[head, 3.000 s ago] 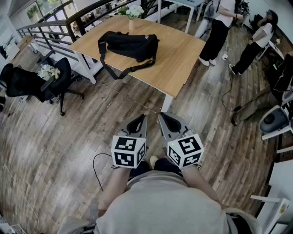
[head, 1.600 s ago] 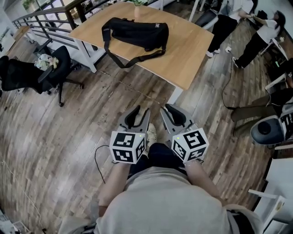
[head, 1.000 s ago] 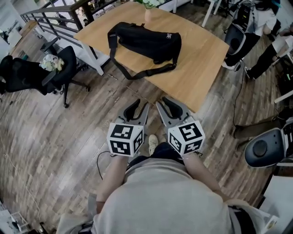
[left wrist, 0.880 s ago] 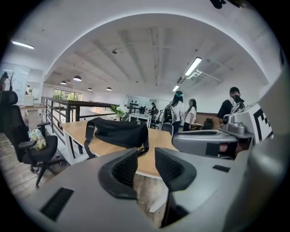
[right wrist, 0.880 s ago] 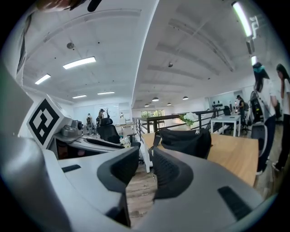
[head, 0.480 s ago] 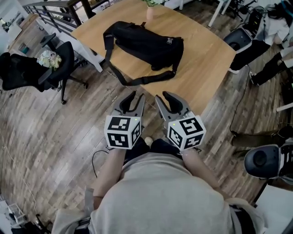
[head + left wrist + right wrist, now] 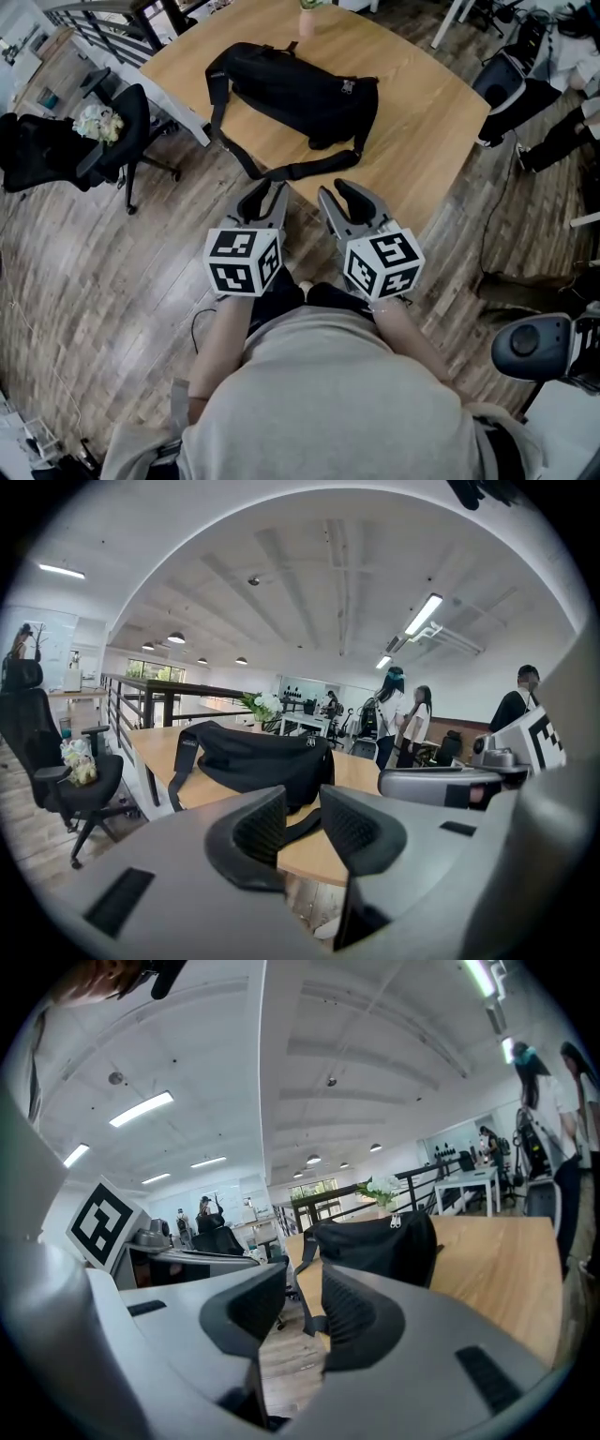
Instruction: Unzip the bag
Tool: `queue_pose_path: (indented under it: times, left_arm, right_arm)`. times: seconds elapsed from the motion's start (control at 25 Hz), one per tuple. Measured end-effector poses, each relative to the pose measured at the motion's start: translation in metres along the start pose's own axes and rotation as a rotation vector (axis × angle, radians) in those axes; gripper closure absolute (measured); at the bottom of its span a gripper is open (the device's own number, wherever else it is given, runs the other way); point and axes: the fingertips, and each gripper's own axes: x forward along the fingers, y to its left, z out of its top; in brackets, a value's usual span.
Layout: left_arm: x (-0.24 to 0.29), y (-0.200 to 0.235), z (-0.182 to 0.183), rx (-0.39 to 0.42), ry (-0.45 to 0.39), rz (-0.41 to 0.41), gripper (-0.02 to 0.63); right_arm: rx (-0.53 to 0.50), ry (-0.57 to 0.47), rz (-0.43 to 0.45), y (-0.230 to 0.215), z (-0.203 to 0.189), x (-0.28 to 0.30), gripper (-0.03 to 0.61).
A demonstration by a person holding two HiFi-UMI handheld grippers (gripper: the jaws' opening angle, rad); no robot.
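Black bag [image 7: 295,89] lies on the wooden table [image 7: 427,112], toward its far left corner. One loop of the strap [image 7: 309,171] trails to the near edge.

- Bag is black on black, so the zip line is hard to trace from above. Two pale pulls [image 7: 397,1221] show at its top only in the right gripper view.
- Vase [image 7: 307,19] at the far edge is cut off by the frame.
- Person's hands are hidden behind the marker cubes.
- Left gripper [image 7: 265,190]: jaws well apart, nothing between them, short of the table's near edge.
- Right gripper [image 7: 339,192]: jaws apart, empty, tips just over the near edge.

Against half a second ago, the person has stepped closer. Both grippers have neared the strap, and the bag has not moved.
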Motion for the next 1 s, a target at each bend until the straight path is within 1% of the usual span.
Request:
queue_pose_path:
  times: [0.28, 0.44, 0.56, 0.76, 0.92, 1.0]
  left_arm:
    - [0.043, 0.013, 0.013, 0.020, 0.024, -0.078, 0.486]
    - [0.081, 0.018, 0.026, 0.047, 0.046, -0.160, 0.486]
    - [0.105, 0.019, 0.043, 0.071, 0.044, -0.220, 0.486]
    - [0.138, 0.027, 0.065, 0.085, 0.066, -0.319, 0.486]
    - [0.164, 0.037, 0.075, 0.109, 0.082, -0.389, 0.486]
    - [0.177, 0.041, 0.082, 0.099, 0.073, -0.412, 0.486]
  right_arm:
    - [0.026, -0.030, -0.098, -0.034, 0.015, 0.024, 0.459]
    - [0.043, -0.042, -0.178, -0.055, 0.023, 0.045, 0.451]
    - [0.052, -0.053, -0.238, -0.071, 0.033, 0.058, 0.439]
    - [0.082, -0.072, -0.337, -0.092, 0.054, 0.082, 0.430]
    - [0.107, -0.087, -0.411, -0.106, 0.061, 0.102, 0.426]
    - [0.117, -0.092, -0.450, -0.113, 0.061, 0.107, 0.425]
